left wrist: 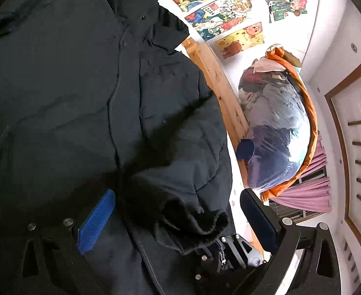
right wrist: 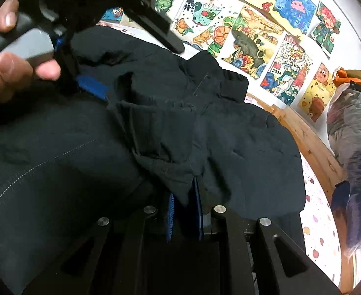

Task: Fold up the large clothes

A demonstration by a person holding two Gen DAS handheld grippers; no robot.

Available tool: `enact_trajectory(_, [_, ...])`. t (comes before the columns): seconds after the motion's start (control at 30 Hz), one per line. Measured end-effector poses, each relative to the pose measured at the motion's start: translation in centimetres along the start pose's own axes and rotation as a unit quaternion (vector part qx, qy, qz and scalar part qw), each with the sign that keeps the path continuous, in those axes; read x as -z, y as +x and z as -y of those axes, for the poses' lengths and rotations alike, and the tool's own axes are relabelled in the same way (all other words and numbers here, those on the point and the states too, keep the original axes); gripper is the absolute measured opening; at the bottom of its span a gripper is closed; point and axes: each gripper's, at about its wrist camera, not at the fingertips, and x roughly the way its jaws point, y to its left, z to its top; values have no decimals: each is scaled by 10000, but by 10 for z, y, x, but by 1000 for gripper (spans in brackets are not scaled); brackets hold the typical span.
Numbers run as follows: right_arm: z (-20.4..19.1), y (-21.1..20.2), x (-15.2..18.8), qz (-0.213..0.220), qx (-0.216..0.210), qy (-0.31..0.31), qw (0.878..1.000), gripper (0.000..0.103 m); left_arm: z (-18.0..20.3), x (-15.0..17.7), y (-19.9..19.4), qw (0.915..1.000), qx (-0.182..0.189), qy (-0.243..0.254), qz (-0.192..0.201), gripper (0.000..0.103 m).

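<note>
bagged clothes block bed's edge.

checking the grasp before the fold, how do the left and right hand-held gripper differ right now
The left hand-held gripper stands open, its blue ribbed pad far from the other finger, with the black padded jacket's sleeve cuff lying loose between them. The right hand-held gripper is shut, its blue pads pinching a fold of that jacket. Both are at the same garment.

A large black padded jacket lies spread front-up on the bed, collar toward the wall, one cuffed sleeve folded across its front.
</note>
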Motion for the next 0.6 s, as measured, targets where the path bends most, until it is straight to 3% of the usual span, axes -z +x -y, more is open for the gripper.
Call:
enact_trajectory(0.13, [-12,-5,8,62,-7,34,10000,14,4,1,12,9993,-331,130,-108,94])
enact_trajectory(0.3, [-13,-3,10,110,-28,103,9999,15,3,1,24,9965,-720,253,-350,45])
enact_trajectory(0.33, [-12,-6,11,118,-62,135,9998,17,1,1,24,9960,-762,275,-379,41])
enact_trajectory(0.4, [-6,-10,14,139,-163,229,9995,21,0,2,22,9956,-821,333,-313,22])
enact_trajectory(0.5, [8,-18,18,266,-358,437,9981,31,9,-1,15,9946,-870,558,-102,14])
enact_trajectory(0.6, [21,-27,22,393,-368,597,9968,49,31,-10,0,9868,-1143,1116,266,10])
